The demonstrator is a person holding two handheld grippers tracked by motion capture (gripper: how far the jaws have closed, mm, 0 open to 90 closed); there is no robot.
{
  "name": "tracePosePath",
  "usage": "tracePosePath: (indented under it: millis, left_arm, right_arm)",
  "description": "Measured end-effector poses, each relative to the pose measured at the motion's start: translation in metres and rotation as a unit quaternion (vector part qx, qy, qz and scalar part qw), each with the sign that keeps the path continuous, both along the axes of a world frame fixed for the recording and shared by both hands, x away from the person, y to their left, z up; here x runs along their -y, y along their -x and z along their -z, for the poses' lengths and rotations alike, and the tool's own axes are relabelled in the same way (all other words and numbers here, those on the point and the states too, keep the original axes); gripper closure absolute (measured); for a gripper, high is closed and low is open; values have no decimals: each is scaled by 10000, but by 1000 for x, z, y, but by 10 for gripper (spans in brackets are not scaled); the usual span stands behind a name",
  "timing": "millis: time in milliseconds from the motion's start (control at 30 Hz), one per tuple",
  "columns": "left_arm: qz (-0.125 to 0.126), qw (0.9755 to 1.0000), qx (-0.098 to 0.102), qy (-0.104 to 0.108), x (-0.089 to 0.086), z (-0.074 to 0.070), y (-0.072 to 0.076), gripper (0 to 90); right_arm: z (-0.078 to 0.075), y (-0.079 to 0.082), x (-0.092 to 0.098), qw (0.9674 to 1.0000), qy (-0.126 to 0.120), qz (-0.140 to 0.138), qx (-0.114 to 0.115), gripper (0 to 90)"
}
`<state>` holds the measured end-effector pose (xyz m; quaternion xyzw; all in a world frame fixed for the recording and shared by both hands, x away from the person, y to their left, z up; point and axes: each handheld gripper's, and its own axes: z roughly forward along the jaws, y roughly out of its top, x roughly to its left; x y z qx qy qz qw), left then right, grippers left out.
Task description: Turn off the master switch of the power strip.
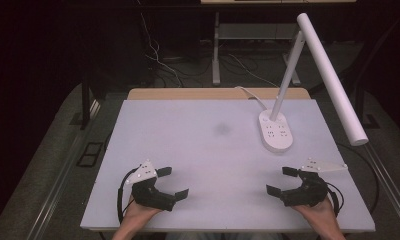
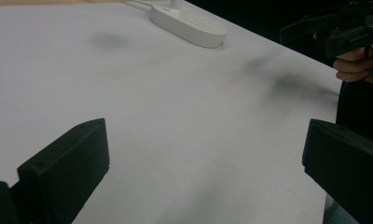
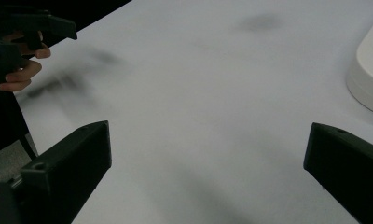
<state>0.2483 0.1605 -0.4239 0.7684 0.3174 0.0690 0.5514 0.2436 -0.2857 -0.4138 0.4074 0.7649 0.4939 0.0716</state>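
We keep left tool (image 1: 169, 182) & right tool (image 1: 282, 181) wide, empty, low over the bench (image 1: 213, 145), probably ready to approach the lamp (image 1: 276, 131).

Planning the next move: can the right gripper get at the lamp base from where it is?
Probably yes. The right gripper is open and the lamp base sits just ahead of it, with bare table between and nothing blocking.

Both hands rest low and well apart, left claw (image 1: 172, 182) and right claw (image 1: 283, 181) spread wide, gripping nothing.
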Motion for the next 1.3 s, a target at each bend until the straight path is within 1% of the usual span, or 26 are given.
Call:
tracePosePath:
  millis: [400, 467, 567, 600, 800, 833, 867, 933, 1033, 1067, 1100, 1200, 1233, 1300]
  left_arm:
    - [15, 10000, 2, -8, -1, 0, 0, 1]
    - [14, 10000, -1, -6, -1, 0, 0, 3]
    - [23, 10000, 8, -1, -2, 0, 0, 3]
    - [28, 10000, 18, -2, -2, 0, 0, 3]
    - [37, 10000, 7, 6, -2, 0, 0, 5]
    - [31, 10000, -1, 11, -2, 0, 0, 6]
    - [30, 10000, -6, 14, -2, 0, 0, 6]
    - [19, 10000, -11, 20, -2, 0, 1, 9]
    - [10, 10000, -21, 34, -1, 1, 0, 10]
    - [12, 10000, -21, 28, -1, 1, 0, 10]
    - [13, 10000, -32, 27, -1, 1, 0, 10]
    - [6, 10000, -31, 22, -1, 1, 0, 11]
    - [-2, 10000, -30, 28, -1, 2, 1, 12]
    - [-2, 10000, -28, 21, -2, 1, 1, 12]
  right_arm:
    - [-2, 0, 1, 10000, 38, 18, -44, 1]
    - [-2, 0, 1, 9999, 64, 23, -78, 1]
    - [-2, -1, 0, 9999, 117, 25, -45, 1]
    - [-2, -1, 0, 9999, 130, 26, -75, 1]
    - [-4, 0, -3, 9998, 185, -22, -61, 1]
    - [-5, 0, -4, 9998, 163, -48, -110, 1]
    - [-5, 0, -4, 9998, 163, -48, -110, 1]
    - [-6, -2, -6, 9996, 224, -99, -172, 1]
    - [-8, -2, -9, 9995, 248, -111, -187, 1]
    - [-8, -2, -9, 9995, 248, -111, -187, 1]
    - [-9, -3, -10, 9994, 297, -108, -142, 1]
    - [-12, -4, -13, 9993, 320, -103, -166, 1]
    - [-13, -6, -14, 9991, 380, -96, -142, 1]
    - [-14, -8, -15, 9990, 409, -79, -171, 1]
